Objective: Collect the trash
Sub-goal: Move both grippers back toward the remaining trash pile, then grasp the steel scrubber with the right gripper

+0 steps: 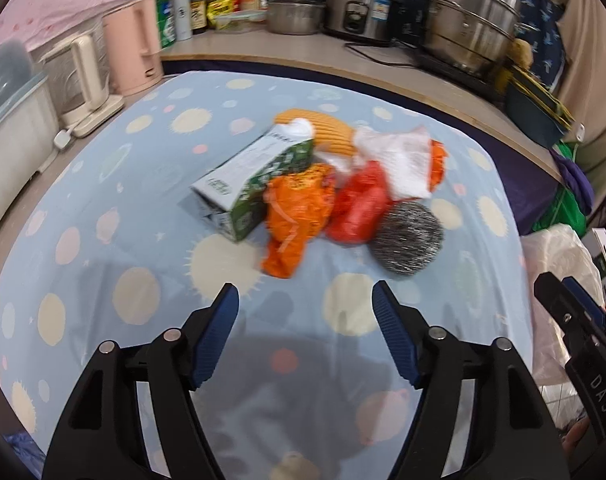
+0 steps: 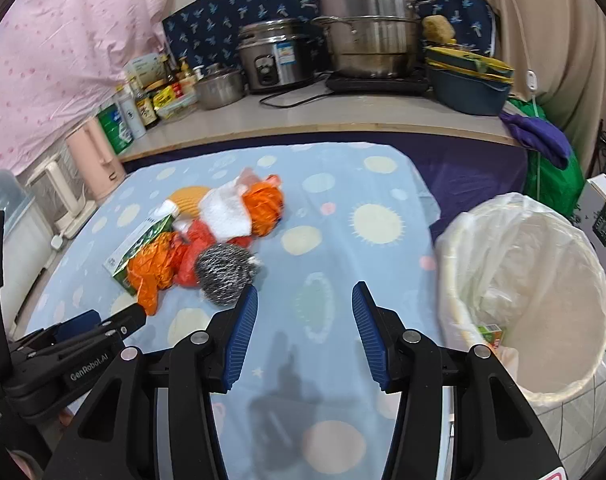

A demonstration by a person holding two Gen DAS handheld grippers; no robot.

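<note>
Both grippers, left gripper [image 1: 305, 300] and right gripper [image 2: 305, 300], jaws open, empty. Approach step: next, close on trash pile [image 1: 323, 184] mid-surface, then bin [image 2: 455, 240] off right edge.

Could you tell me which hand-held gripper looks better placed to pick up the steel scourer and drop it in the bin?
Probably the right hand-held gripper: its jaws are open and empty, the steel scourer lies just beyond its left fingertip, and the lined bin stands on its side.

rice cooker [image 2: 268, 57], steamer pot [image 2: 369, 16], pink kettle [image 1: 132, 50]
</note>
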